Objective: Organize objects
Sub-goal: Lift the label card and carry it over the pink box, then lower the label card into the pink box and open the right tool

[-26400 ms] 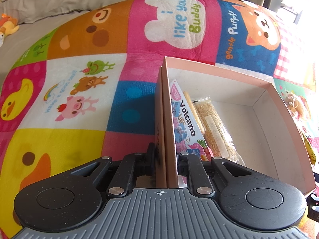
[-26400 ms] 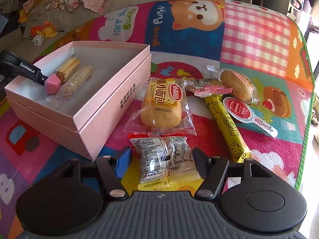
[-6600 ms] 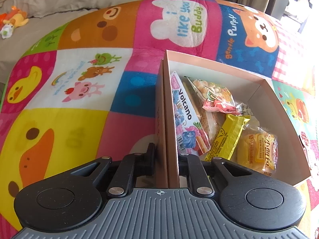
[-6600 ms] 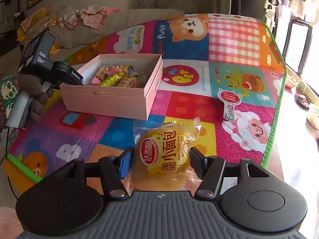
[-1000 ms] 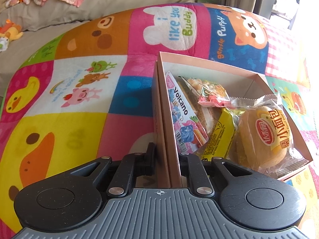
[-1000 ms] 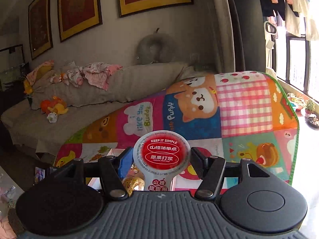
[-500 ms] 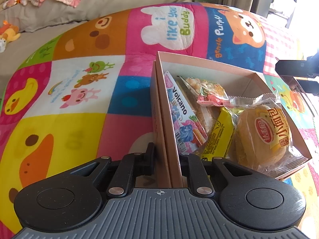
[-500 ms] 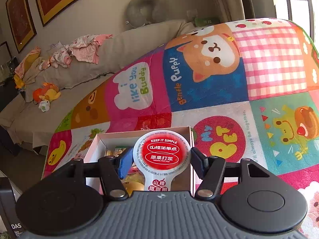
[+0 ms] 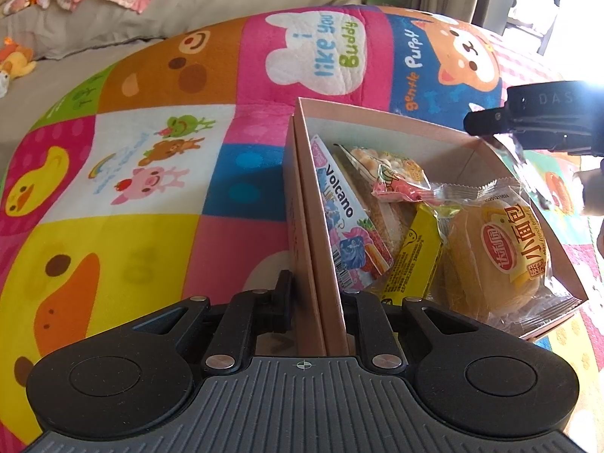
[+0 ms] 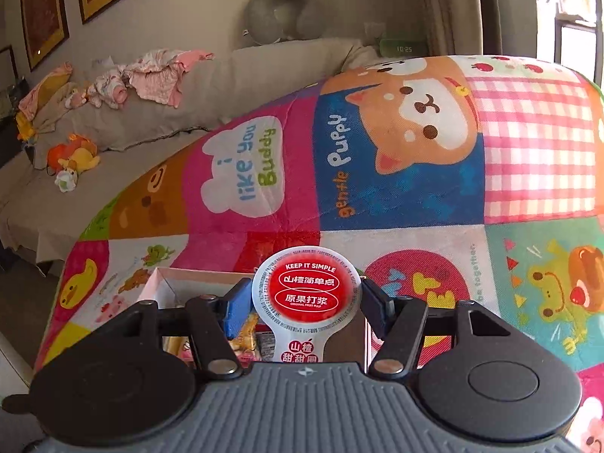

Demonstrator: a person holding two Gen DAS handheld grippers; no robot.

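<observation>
My left gripper (image 9: 317, 294) is shut on the left wall of the open pink box (image 9: 381, 119). In the box lie a Volcano pack (image 9: 339, 215), a pink snack bag (image 9: 392, 177), a yellow stick pack (image 9: 411, 256) and a wrapped bun (image 9: 498, 253). My right gripper (image 10: 306, 302) is shut on a round red-topped fruit snack (image 10: 305, 283), holding it upright by its sides. Below it the pink box (image 10: 188, 283) shows with wrappers inside. In the left wrist view the right gripper (image 9: 487, 120) hangs over the box's far right corner.
The box rests on a colourful cartoon play mat (image 9: 151, 75). Behind it a grey sofa (image 10: 132, 132) carries pink clothes (image 10: 158, 75) and plush toys (image 10: 71, 158). A part of a hand (image 9: 592, 192) shows at the right edge.
The right gripper has come down and nearer to the box with the red snack, and now shows over the box's far right corner in the left wrist view. The left gripper has kept still.
</observation>
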